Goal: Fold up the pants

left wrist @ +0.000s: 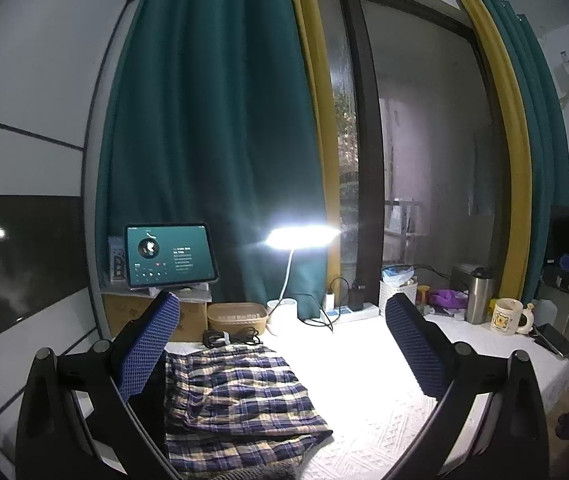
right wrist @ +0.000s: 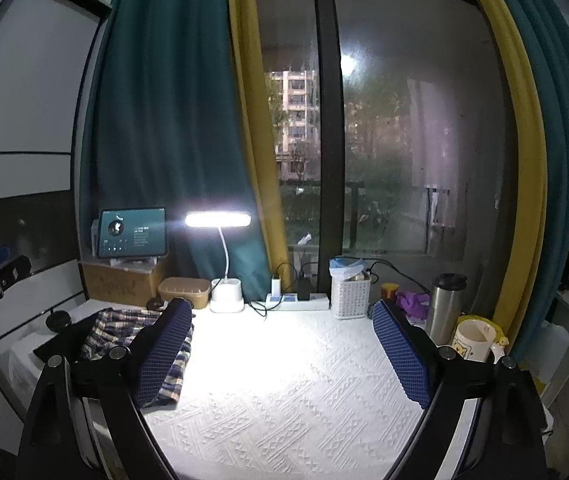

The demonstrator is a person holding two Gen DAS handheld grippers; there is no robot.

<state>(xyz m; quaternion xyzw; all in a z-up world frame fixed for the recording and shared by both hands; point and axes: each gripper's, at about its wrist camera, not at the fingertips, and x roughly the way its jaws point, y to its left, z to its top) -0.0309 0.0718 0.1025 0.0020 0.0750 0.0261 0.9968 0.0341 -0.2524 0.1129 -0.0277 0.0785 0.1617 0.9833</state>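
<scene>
The plaid pants (left wrist: 240,396), blue, white and yellow, lie folded in a stack on the white textured tablecloth (left wrist: 364,420). My left gripper (left wrist: 284,344) hovers over them with its blue-padded jaws wide apart and nothing between the pads; the stack sits below the left finger (left wrist: 148,348). In the right wrist view the pants (right wrist: 124,328) lie at the left, partly behind the left finger (right wrist: 164,352). My right gripper (right wrist: 280,352) is open over bare tablecloth (right wrist: 284,400), to the right of the stack.
Along the back stand a tablet (left wrist: 170,254) on a cardboard box, a brown lidded box (left wrist: 236,316), a lit desk lamp (left wrist: 302,236), a power strip (right wrist: 296,302), a white basket (right wrist: 350,296), a steel flask (right wrist: 444,308) and a mug (right wrist: 472,340). A black cable (left wrist: 232,338) lies behind the pants.
</scene>
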